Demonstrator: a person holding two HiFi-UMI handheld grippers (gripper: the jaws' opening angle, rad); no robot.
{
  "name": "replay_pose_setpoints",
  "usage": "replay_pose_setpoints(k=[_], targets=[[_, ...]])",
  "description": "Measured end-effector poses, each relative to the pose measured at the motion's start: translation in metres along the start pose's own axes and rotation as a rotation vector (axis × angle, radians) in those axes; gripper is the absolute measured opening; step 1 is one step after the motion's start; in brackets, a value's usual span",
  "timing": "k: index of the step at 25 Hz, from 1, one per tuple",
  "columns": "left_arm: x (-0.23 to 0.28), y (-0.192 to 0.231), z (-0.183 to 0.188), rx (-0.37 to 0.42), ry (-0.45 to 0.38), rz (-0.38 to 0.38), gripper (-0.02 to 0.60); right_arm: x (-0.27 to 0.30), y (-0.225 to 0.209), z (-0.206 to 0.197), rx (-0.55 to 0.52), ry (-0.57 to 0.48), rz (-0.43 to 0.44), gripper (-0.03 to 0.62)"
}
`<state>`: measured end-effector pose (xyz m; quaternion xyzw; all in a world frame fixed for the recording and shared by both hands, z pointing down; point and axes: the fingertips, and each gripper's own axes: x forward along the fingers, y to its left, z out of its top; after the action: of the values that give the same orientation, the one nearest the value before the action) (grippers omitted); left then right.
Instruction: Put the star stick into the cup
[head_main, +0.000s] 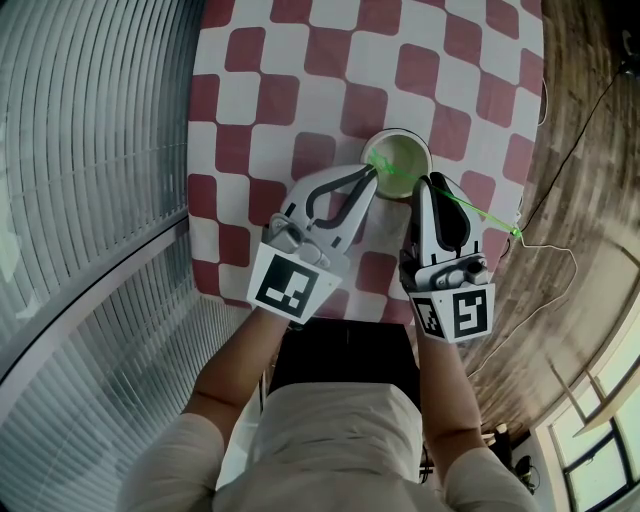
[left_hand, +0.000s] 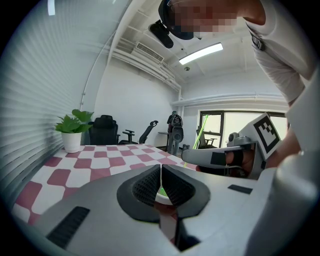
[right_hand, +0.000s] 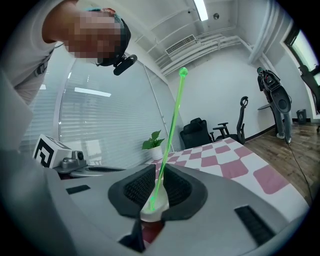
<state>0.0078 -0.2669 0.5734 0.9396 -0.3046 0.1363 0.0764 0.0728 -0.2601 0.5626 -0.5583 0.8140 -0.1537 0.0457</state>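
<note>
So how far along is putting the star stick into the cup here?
Nearly there. Done: the lower end of the stick looks to be inside the cup. In hand: the right claw is shut on the stick, which leans out over the rim, and the left claw appears to pinch the cup's rim. Left: releasing the stick so it rests in the cup.

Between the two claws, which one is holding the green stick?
The right claw: the green stick is pinched between its pads and rises steeply. The left claw has no stick; it is closed on the rim of the cup.
</note>
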Motion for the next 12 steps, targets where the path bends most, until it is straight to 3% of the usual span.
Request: replay_pose_setpoints(k=[7, 12], targets=[[-0.0027, -0.0006, -0.0026, -0.002, 0.004, -0.001, 0.038, 0.0018, 0.0011, -0.0028, -0.01, 0.022, -0.005, 0.044], [-0.005, -0.0022, -0.0013, 0.002, 0.007, -0.003, 0.038, 0.0015, 0.0005, -0.0045, -0.025, 0.059, -0.018, 0.091]])
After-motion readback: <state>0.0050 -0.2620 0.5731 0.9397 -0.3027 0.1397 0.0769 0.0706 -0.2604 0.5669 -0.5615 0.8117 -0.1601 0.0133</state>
